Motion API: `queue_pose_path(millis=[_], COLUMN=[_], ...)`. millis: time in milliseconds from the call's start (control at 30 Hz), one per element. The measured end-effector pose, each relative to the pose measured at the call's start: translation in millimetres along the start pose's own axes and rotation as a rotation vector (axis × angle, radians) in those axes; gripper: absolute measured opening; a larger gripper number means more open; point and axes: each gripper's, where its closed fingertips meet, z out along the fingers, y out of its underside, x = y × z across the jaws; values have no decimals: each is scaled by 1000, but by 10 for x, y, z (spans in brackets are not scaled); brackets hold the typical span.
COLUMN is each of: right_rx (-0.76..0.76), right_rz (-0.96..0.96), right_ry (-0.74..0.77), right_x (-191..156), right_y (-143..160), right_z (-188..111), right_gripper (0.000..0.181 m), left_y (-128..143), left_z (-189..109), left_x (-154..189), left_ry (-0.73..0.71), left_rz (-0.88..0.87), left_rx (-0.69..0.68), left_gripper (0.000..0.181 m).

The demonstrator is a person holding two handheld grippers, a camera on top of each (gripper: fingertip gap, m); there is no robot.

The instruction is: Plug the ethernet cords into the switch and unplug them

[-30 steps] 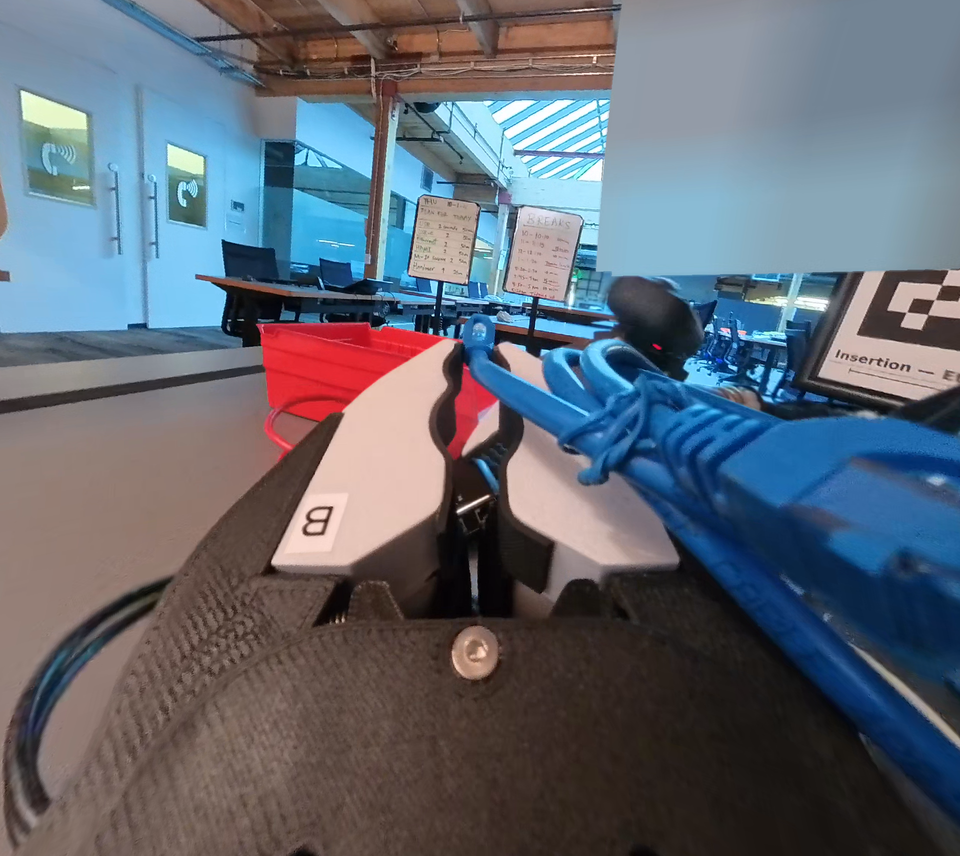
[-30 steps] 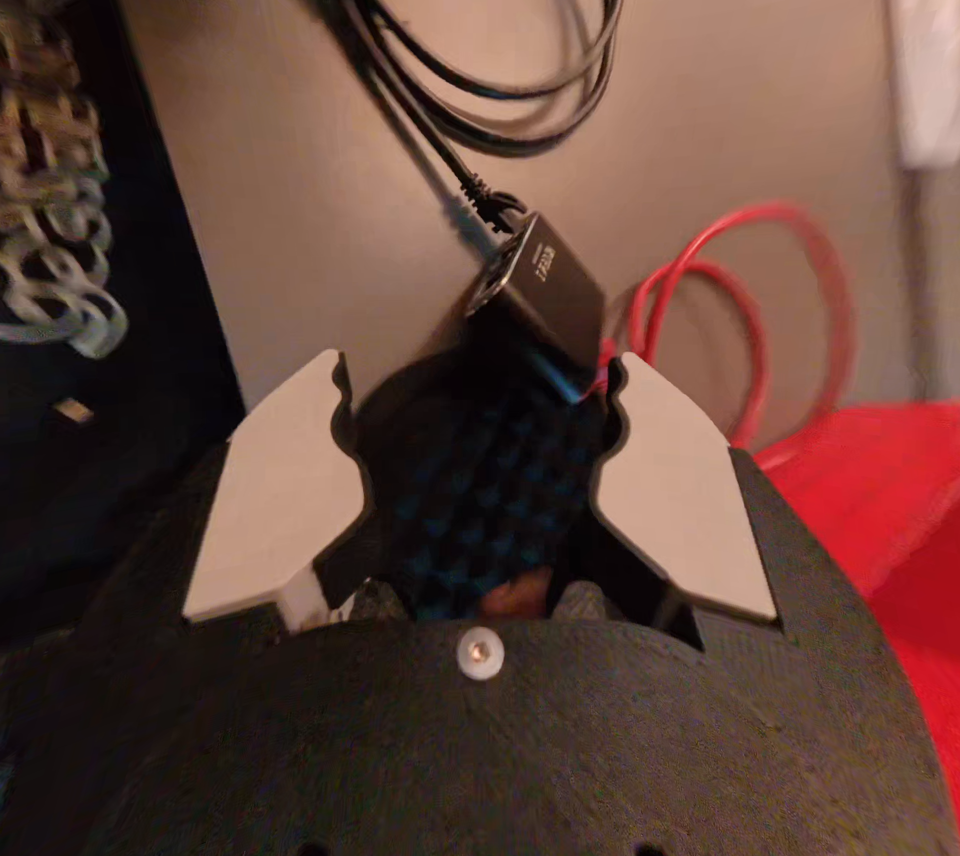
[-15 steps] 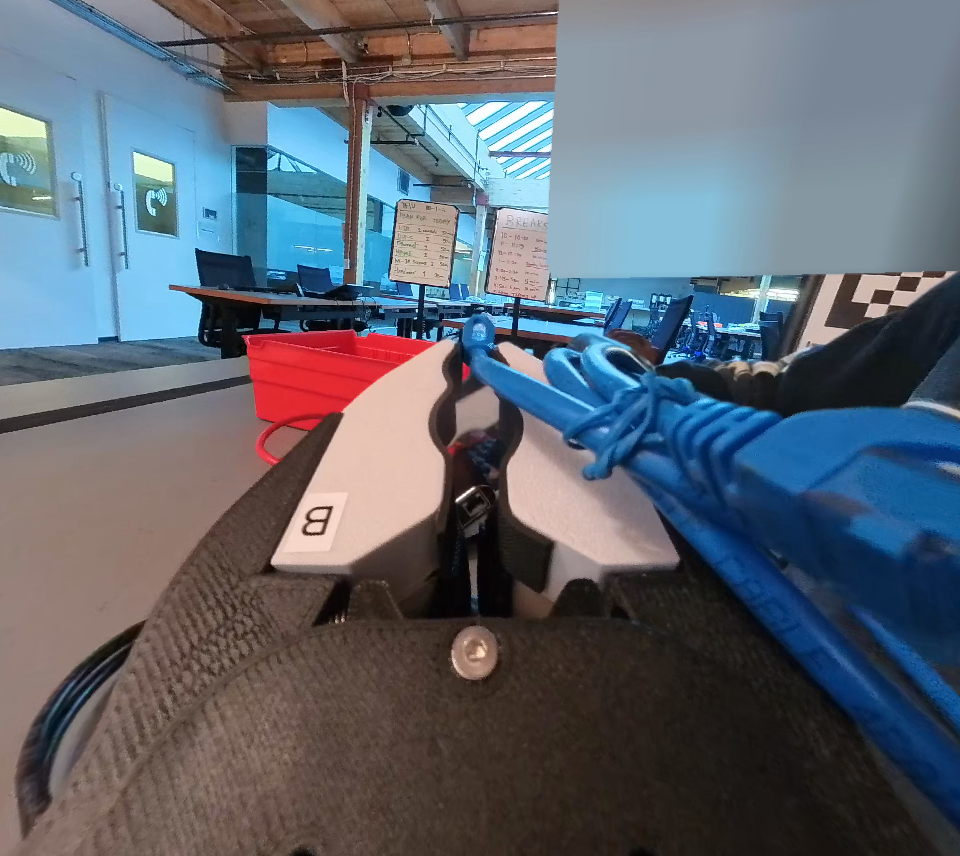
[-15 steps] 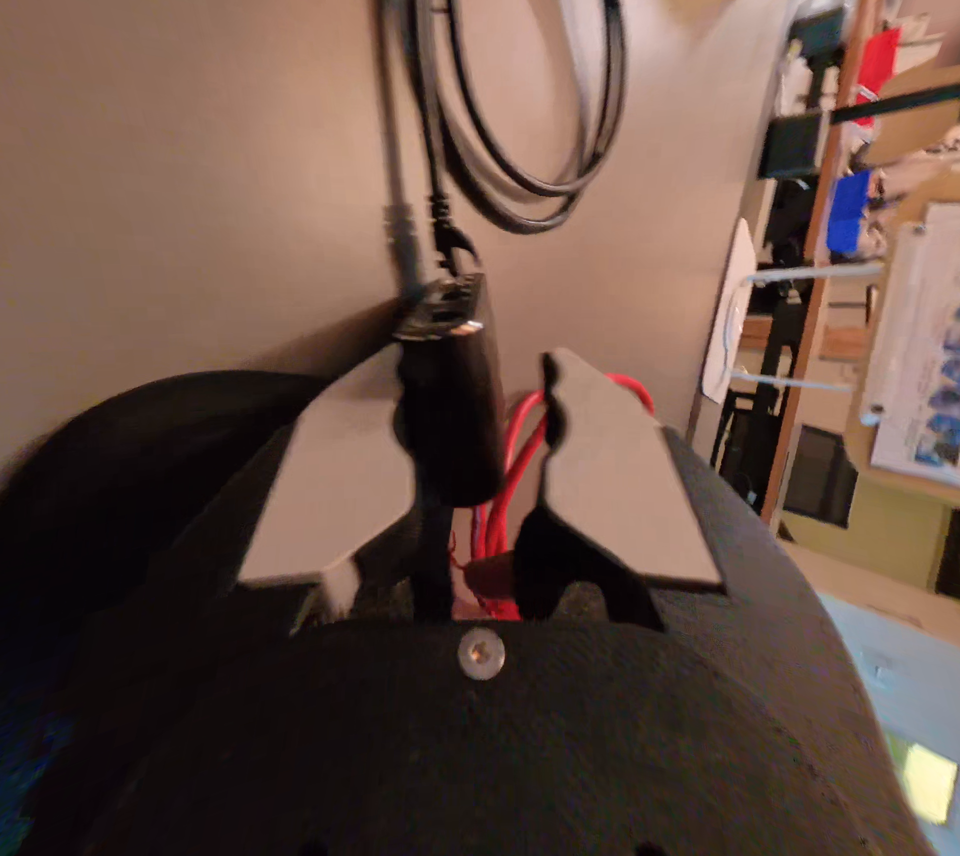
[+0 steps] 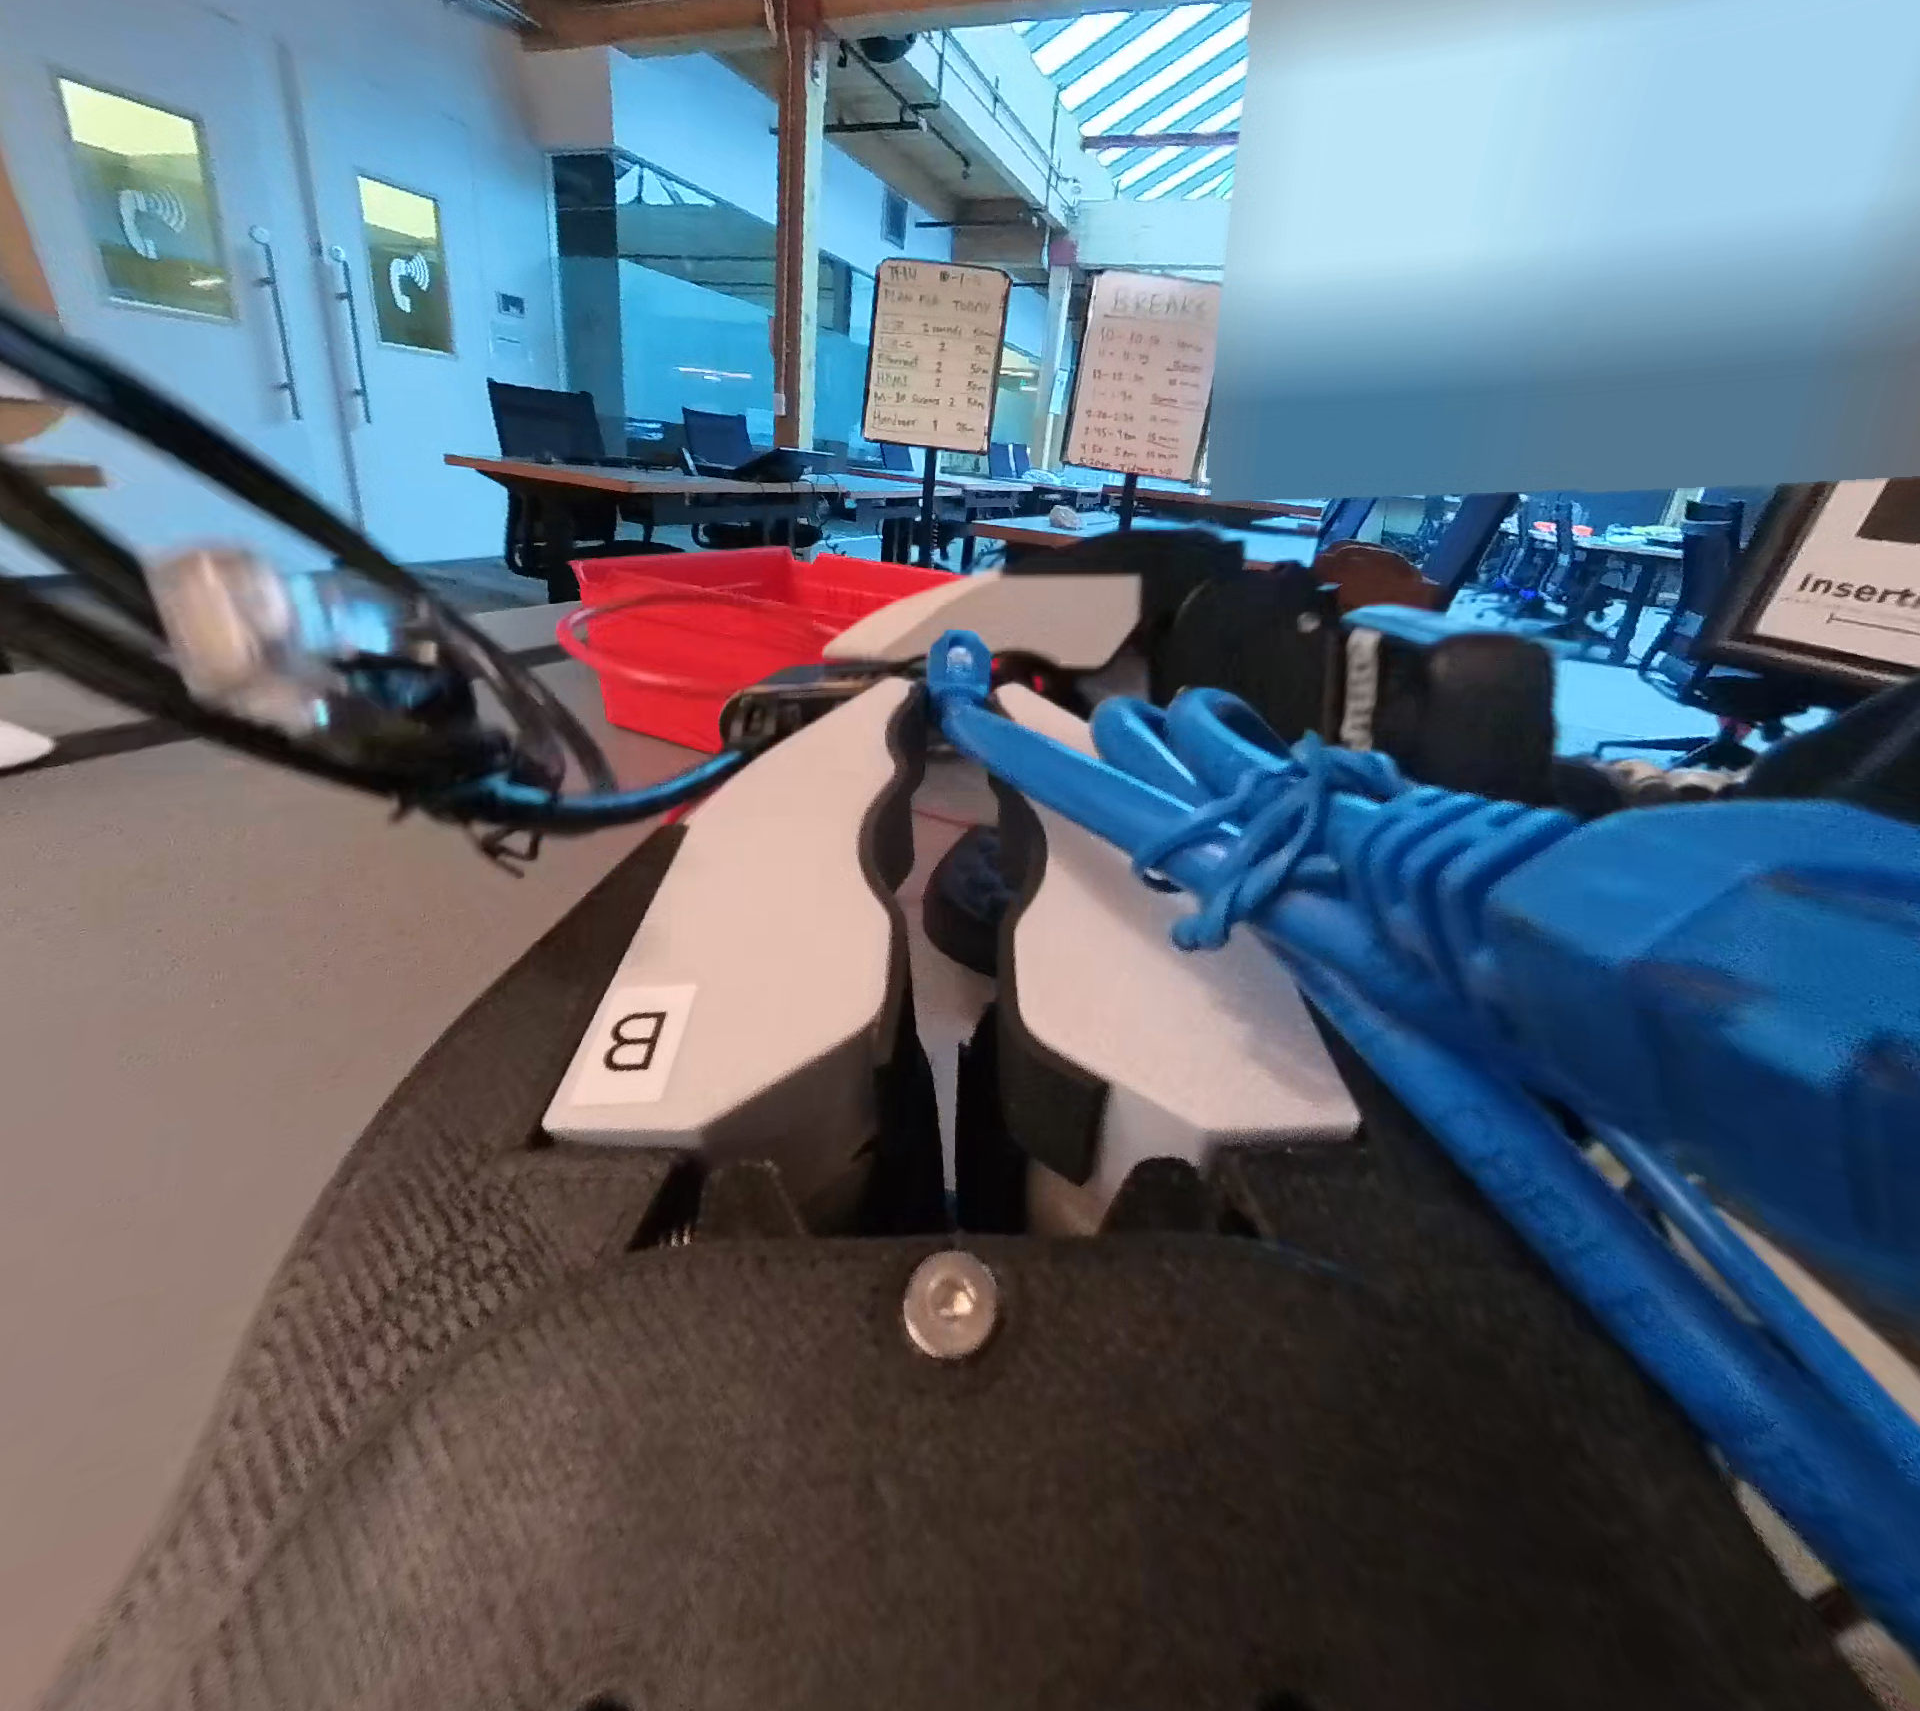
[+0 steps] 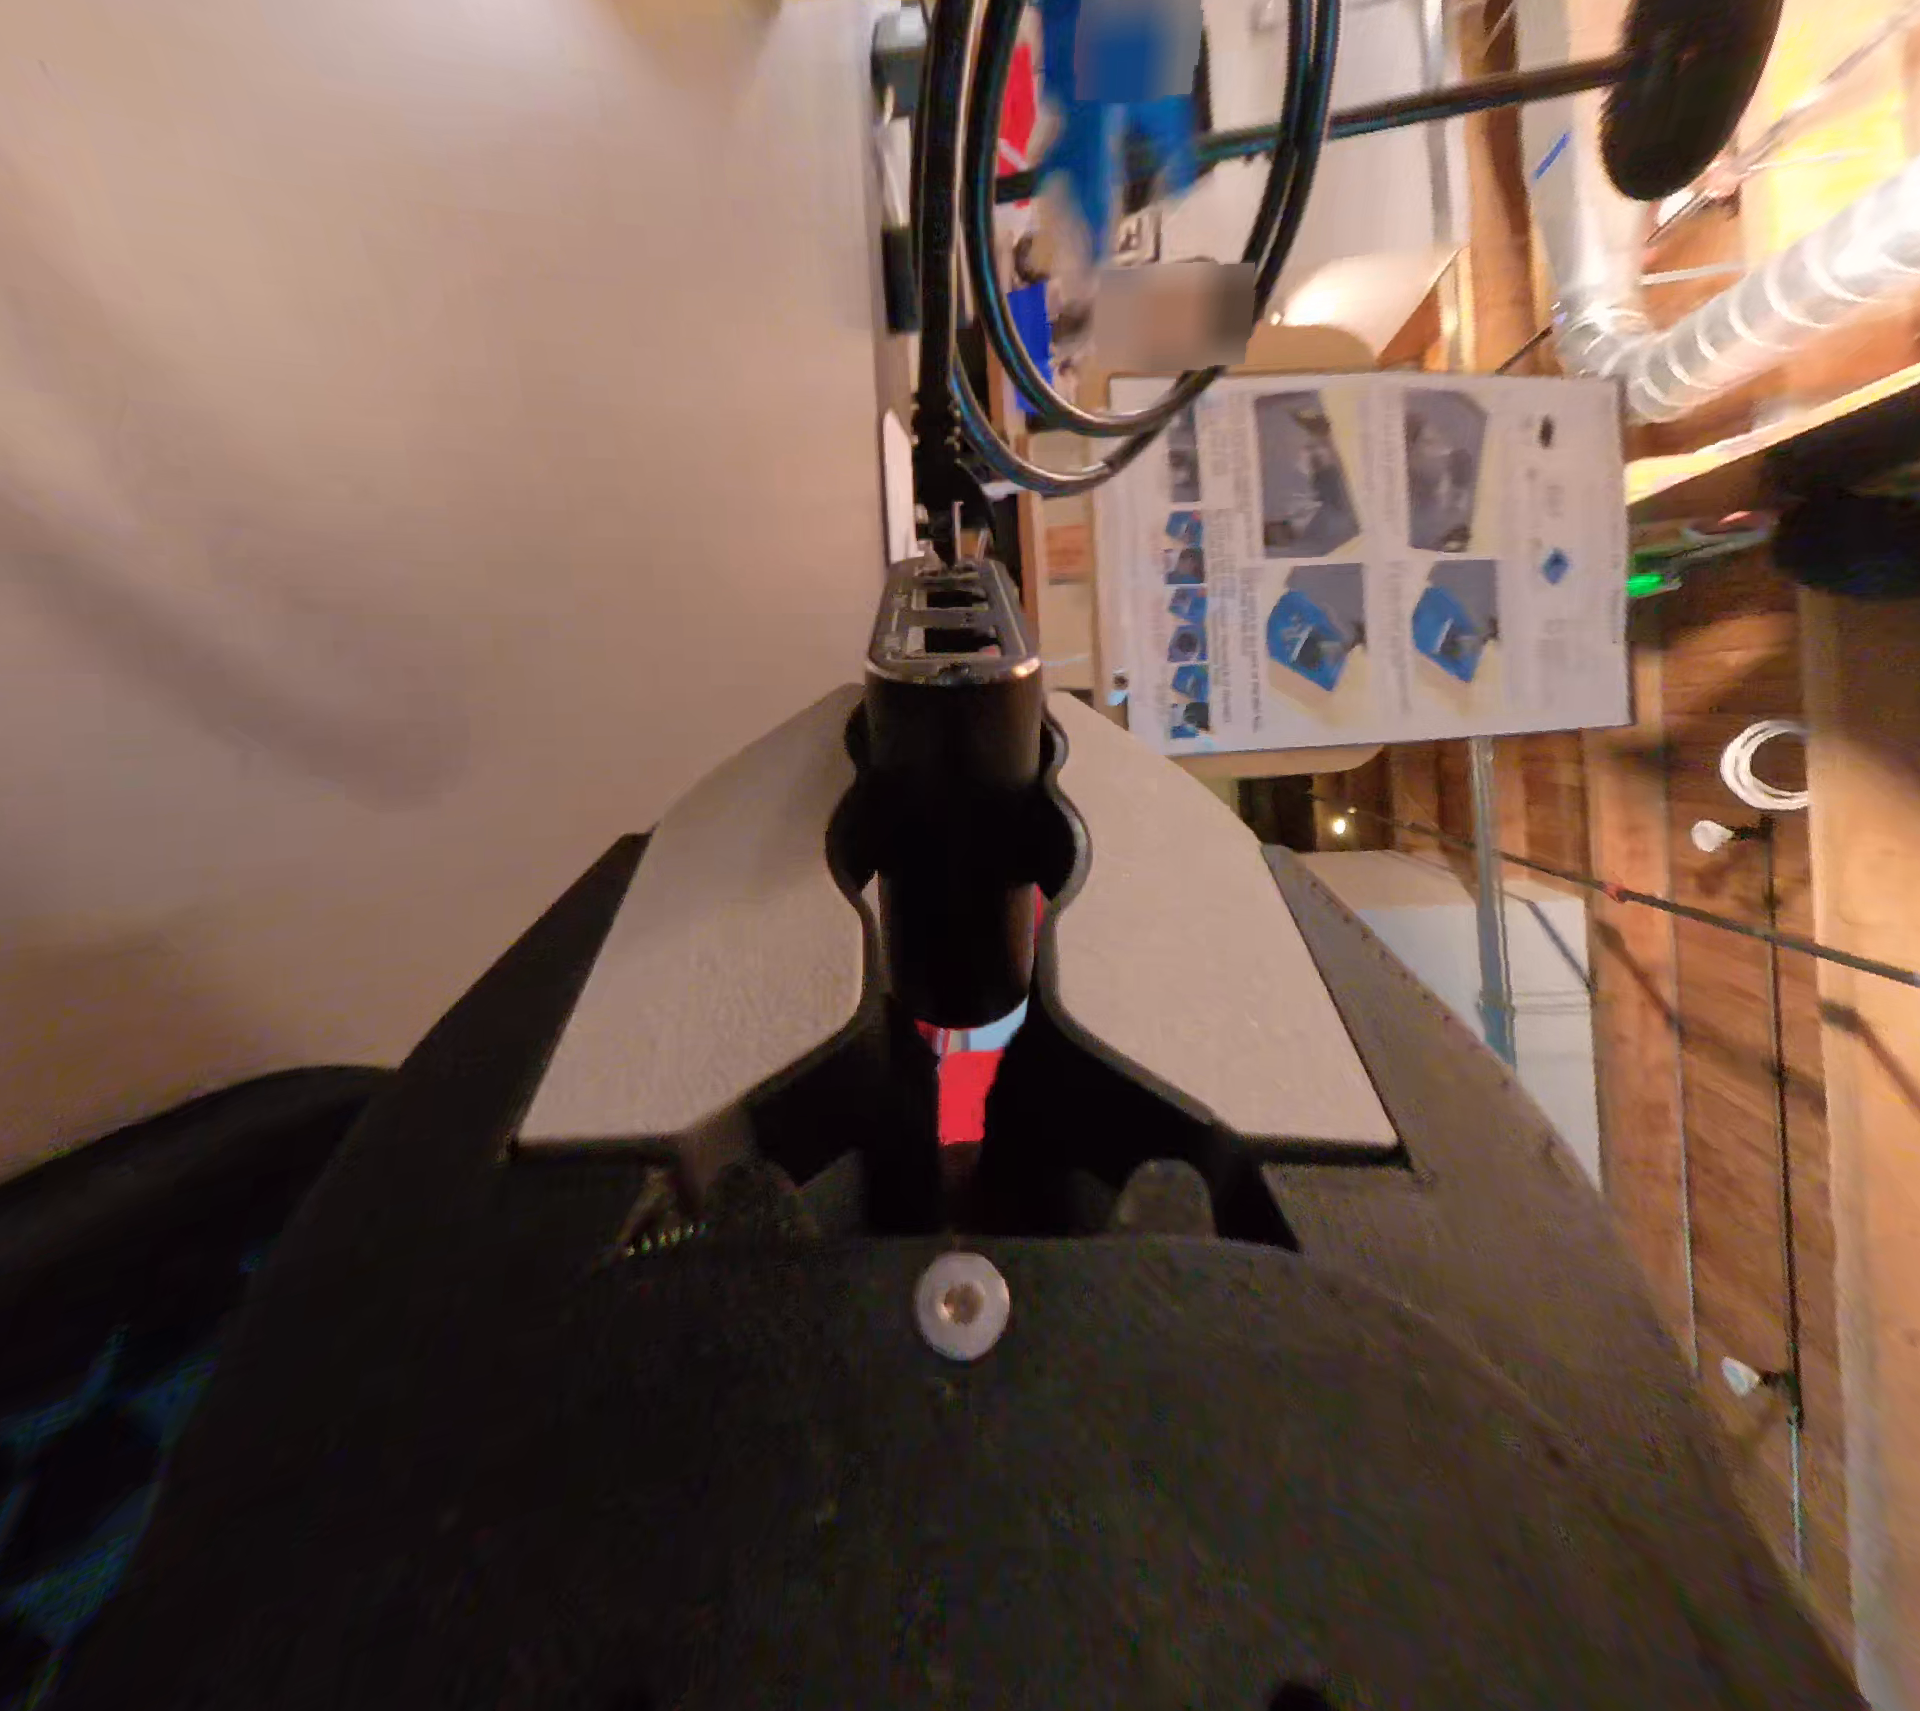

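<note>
My left gripper (image 5: 943, 721) is shut on the blue ethernet cord (image 5: 1195, 788) near its fingertips. The tied blue bundle drapes over the right finger, and its blue plug (image 5: 1704, 965) lies at the right. My right gripper (image 6: 951, 716) is shut on the black switch (image 6: 951, 840), with the port face (image 6: 945, 622) pointing away from the camera. A black cord (image 6: 951, 456) is plugged into the far port and its coil (image 6: 1288, 134) hangs beyond. In the left wrist view the right gripper (image 5: 997, 612) holds the switch (image 5: 774, 711) just past my left fingertips. The black cord's coil (image 5: 343, 685) hangs at the left.
A red bin (image 5: 717, 622) stands on the grey table (image 5: 208, 986) behind the grippers, with a red cord loop beside it. A black-framed sign (image 5: 1839, 612) stands at the right. A poster board (image 6: 1382, 560) is in the background of the right wrist view. Spacing between my two grippers at the tips: around 10 cm.
My right gripper has shut on the switch, lifted and turned it, and the black cord's coil has swung into the left wrist view. My left gripper still holds the blue cord.
</note>
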Motion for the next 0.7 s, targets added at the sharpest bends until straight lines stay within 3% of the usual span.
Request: queue_pose_path(millis=[233,500,700], right_rx=[69,88,128], right_rz=[-96,-143,-119], right_ry=[33,73,97], right_x=[103,136,181], right_y=[-300,-384,-428], right_z=[-104,-138,-179], right_gripper=[26,26,26], left_y=[123,46,37], left_z=[11,-7,-20], left_x=[-51,-42,-10], left_ry=[-2,10,23], left_rz=[76,0,66], left_rx=[-33,72,79], left_gripper=[10,10,9])
